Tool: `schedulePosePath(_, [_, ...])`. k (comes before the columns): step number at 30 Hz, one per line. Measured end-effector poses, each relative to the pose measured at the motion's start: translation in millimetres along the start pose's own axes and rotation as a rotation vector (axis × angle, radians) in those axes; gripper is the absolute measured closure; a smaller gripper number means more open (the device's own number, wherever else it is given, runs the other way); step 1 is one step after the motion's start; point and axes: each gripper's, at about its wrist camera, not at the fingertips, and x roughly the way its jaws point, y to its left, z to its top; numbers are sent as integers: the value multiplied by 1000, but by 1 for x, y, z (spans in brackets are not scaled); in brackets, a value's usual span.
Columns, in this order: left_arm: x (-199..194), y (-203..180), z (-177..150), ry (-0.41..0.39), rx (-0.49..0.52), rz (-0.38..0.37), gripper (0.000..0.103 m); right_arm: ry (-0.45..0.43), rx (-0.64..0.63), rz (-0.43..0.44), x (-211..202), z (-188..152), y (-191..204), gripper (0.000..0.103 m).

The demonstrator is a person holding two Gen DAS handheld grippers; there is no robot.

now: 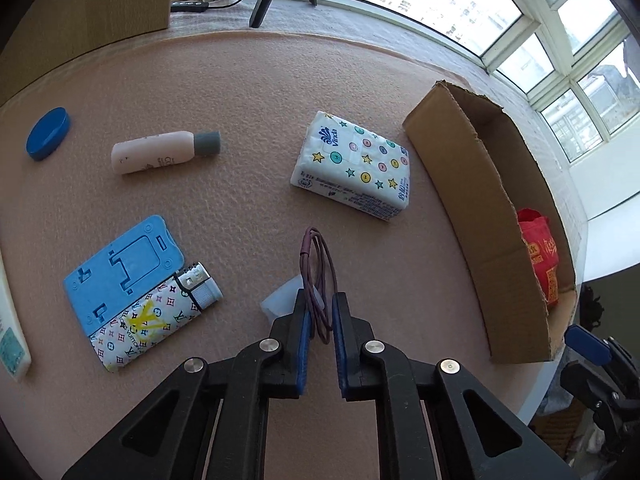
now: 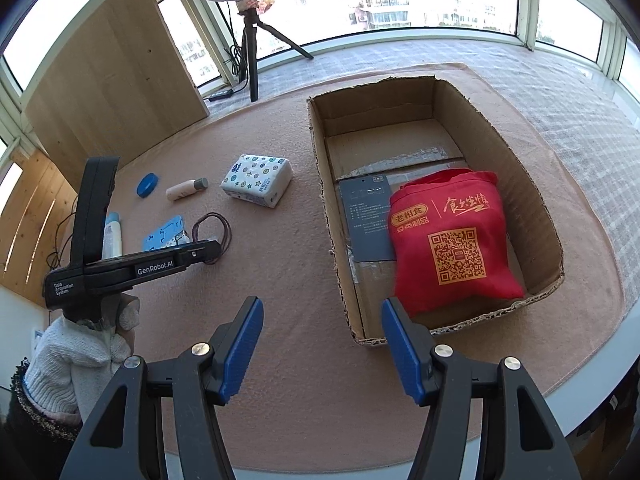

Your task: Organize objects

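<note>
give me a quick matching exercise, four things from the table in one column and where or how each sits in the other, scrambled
Things:
1. red bag
2. hair ties
3. small bottle
4. tissue pack

Places or states:
A. lying on its side near the blue lid
B. inside the cardboard box
C. on the mat between the bottle and the box
D. between the fingers of the left gripper

Pairs: 1-B, 2-D, 3-A, 4-C

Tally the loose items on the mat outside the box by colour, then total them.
Blue: 2, lid and phone stand
White: 4, small bottle, tissue pack, patterned pouch, bottle at the left edge
Purple: 1, hair tie
Total: 7
</note>
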Motion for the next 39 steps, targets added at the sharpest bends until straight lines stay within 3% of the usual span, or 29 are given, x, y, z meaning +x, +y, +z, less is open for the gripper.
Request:
schedulePosePath(13, [-15, -38, -57, 62, 77, -169, 92, -7, 4, 7, -2, -3, 6, 45])
schedulePosePath(16, [-13, -48, -57, 62, 101, -159, 92, -4, 6, 11, -2, -4, 9, 45])
schedulePosePath(21, [-8, -68, -41, 70, 146, -206, 92, -11, 3, 10, -5, -5, 10, 45])
schedulePosePath(25, [-10, -77, -40, 55, 210, -124, 88, -13, 12, 10, -8, -7, 7, 45])
schedulePosePath(30, [-27, -54, -35, -9, 172, -28, 86, -10, 15, 12, -8, -10, 6, 45])
schedulePosePath(33, [-26, -39, -28, -12, 131, 4, 76, 0, 15, 17, -6, -12, 7, 45])
schedulePosePath(36, [-20, -41, -25, -1, 144, -1, 58, 10, 9, 20, -3, -12, 10, 45])
schedulePosePath(37, [-17, -44, -25, -2, 155, 8, 47, 12, 8, 20, -2, -13, 11, 45])
schedulePosePath(39, [-10, -50, -24, -6, 169, 38, 41, 14, 5, 21, -1, -13, 12, 45])
